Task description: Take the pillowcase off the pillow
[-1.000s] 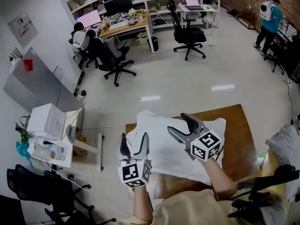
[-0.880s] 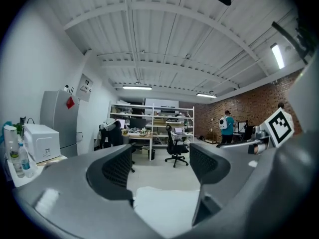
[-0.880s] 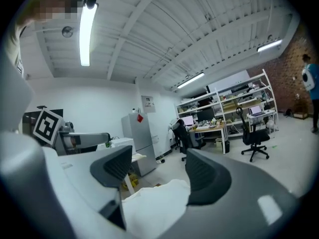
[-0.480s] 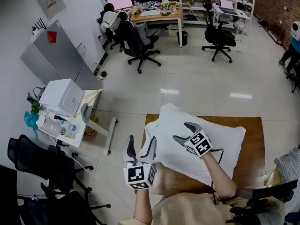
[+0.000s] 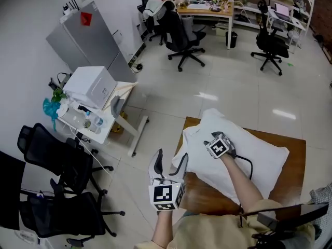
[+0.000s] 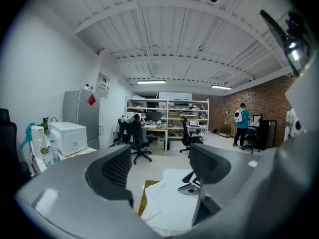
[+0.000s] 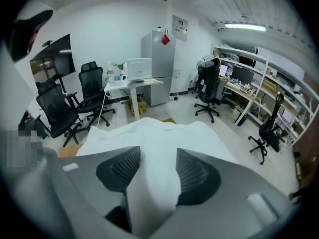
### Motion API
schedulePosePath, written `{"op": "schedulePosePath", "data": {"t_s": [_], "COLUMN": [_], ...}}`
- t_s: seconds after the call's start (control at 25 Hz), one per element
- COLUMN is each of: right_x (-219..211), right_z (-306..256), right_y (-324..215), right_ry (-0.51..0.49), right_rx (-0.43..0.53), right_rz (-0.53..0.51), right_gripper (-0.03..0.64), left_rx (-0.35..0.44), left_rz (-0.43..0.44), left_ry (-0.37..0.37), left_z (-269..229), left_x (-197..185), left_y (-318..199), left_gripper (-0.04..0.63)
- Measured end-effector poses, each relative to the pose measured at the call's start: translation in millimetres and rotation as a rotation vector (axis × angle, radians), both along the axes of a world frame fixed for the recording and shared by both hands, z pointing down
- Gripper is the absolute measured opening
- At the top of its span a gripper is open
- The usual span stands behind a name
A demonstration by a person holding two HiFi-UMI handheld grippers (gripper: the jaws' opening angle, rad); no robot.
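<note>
Pale tiled office floor [image 5: 233, 87], with black office chairs parked about.

Brown wooden table [image 5: 207, 197] stands on it. A white pillow [image 5: 259, 154] lies across the tabletop, and its white pillowcase [image 5: 199, 136] is on it.

Right gripper [image 5: 222, 143]: the head view shows only the marker cube and the arm reaching over the pillow's left half, with the jaw tips lost against the cloth. The right gripper view [image 7: 152, 176] settles it. Both dark ribbed pads are closed on a raised fold of the pillowcase, and the cloth fills the gap between them and bunches up ahead of the tips.

Left gripper [image 5: 170, 160]: held off the table's near-left corner, apart from the pillow. In the left gripper view [image 6: 159, 168] the jaws stand wide apart with nothing between them. Past them lie the pillow's end and the right gripper, pressed into the cloth.

Only the left gripper view shows the far brick wall and a standing person in a teal top [image 6: 242, 118]. Only the head view shows the white box-shaped machine [image 5: 91, 87] from above, on its small side table.
</note>
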State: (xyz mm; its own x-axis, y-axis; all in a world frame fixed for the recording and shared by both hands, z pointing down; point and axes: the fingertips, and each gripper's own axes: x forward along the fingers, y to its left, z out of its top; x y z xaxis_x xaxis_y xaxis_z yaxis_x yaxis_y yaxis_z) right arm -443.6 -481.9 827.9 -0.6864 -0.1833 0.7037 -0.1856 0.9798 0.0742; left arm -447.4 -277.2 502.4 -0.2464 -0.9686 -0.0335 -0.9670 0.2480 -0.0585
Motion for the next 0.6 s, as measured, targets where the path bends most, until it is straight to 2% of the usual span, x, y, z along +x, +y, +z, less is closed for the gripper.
{"op": "schedulePosePath", "data": {"t_s": [0.12,0.16,0.2,0.28,0.4,0.6], "right_x": [2,5,7,10,19,67], "right_z": [10,8,3,-13,-52,-125], "right_y": [-13,-13,-11,-3,7,17], "right_ry": [0.038,0.033,0.021,-0.026,-0.161,-0.375], "right_rx": [0.085,0.095,0.093,0.073,0.042,0.009], "right_rz": [0.001,-0.008,-0.017,-0.015,0.009,0.041], "right_gripper": [0.139,0.066,0.02,0.002,0.0,0.0], "left_rx": [0.001,0.004,0.009,0.019,0.028,0.056], "left_rz": [-0.004,-0.004,-0.002,0.005,0.016,0.05], "left_ry": [0.004,0.007,0.011,0.017,0.026,0.029], "left_z": [3,4,4,4,3,3], "left_x": [-4,-3,-3,-5,-6,21], "left_y": [2,0,-1,2,4,-1], "left_gripper": [0.367,0.367,0.367,0.367,0.367,0.367]}}
